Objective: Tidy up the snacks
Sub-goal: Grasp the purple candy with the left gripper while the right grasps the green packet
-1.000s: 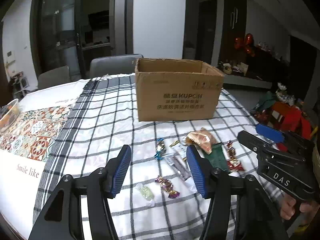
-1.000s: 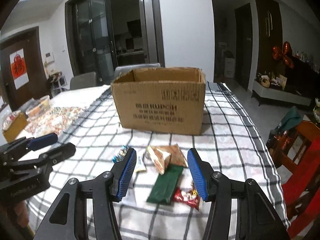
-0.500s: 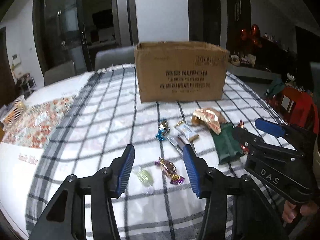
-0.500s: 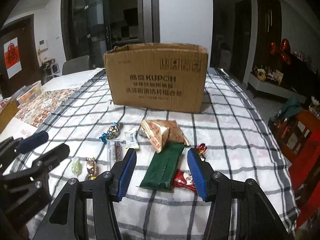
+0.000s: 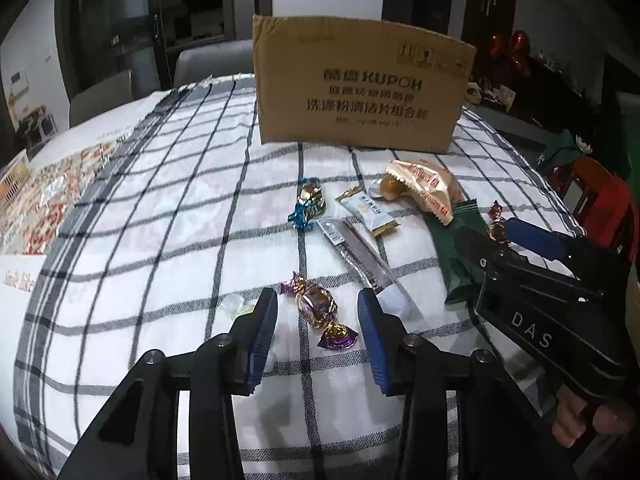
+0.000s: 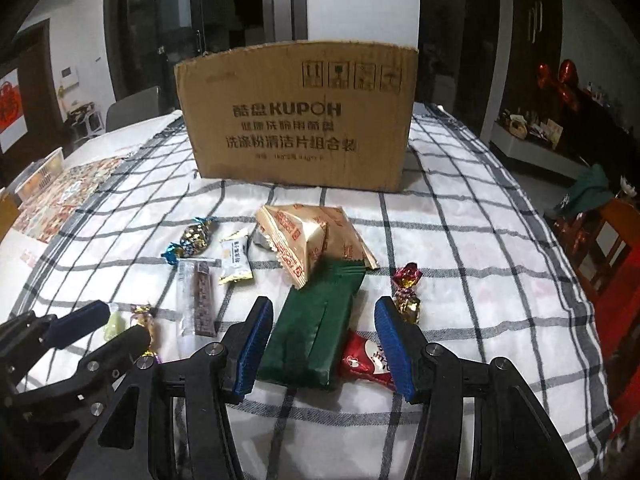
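Left wrist view: closing left hand-held gripper [image 5: 317, 320] brackets purple-wrapped candy [image 5: 318, 308], pads not yet touching.

A brown cardboard box [image 6: 296, 116] stands upright at the back of the counter, printed side facing the snacks. In front of it lie loose snacks: a tan crinkled packet [image 6: 308, 240] partly overlapping a flat green packet [image 6: 316, 328], a red wrapper [image 6: 366, 360] beside it, a red-gold candy [image 6: 407, 290], a white sachet [image 6: 235, 258], a clear-wrapped brown bar [image 6: 198, 304], a blue-gold candy [image 6: 192, 238], a purple-gold candy [image 5: 318, 306] and a pale green sweet [image 5: 236, 306].
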`<state>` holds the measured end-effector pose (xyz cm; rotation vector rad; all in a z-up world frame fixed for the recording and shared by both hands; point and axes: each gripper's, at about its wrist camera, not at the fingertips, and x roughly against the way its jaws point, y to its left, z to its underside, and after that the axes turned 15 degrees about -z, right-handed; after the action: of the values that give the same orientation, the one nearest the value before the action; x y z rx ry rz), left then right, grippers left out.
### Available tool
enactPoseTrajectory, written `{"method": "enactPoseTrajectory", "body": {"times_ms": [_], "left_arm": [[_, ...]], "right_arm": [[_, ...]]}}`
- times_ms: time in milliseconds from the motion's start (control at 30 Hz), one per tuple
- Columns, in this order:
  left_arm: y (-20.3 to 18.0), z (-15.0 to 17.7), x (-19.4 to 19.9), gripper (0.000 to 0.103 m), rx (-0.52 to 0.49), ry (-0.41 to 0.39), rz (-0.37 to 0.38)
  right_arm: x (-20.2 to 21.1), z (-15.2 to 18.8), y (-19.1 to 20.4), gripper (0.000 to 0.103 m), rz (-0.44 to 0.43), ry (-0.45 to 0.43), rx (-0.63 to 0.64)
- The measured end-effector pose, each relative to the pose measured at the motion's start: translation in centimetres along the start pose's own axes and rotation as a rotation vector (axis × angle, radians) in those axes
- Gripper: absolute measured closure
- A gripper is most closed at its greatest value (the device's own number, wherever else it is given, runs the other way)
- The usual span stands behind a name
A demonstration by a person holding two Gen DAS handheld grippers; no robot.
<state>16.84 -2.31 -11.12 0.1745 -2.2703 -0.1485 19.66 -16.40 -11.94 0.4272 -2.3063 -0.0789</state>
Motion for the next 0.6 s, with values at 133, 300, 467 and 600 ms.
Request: {"method": "enactPoseTrajectory", "body": {"times_ms": [133, 300, 467, 600], "left_arm": [[0.1, 0.1, -0.6, 0.064, 0.007, 0.013, -0.005], [-0.1, 0.1, -1.2, 0.066, 0.006, 0.026, -0.001], [-0.1, 0.1, -1.8, 0.068, 0.007, 0.035, 0.0], [0.0, -0.1, -2.0, 0.074, 0.016, 0.04, 0.009]], "right_arm": [[-0.7, 0.2, 0.3, 0.049, -0.004, 0.013, 0.019], [-1.5, 0.1, 0.3, 0.049, -0.003, 0.029, 0.028], [-2.5, 0.0, 0.4, 0.049, -0.008, 0.052, 0.034], [-2.9, -0.2, 0.3, 0.05, 0.0, 0.06, 0.033]]}}
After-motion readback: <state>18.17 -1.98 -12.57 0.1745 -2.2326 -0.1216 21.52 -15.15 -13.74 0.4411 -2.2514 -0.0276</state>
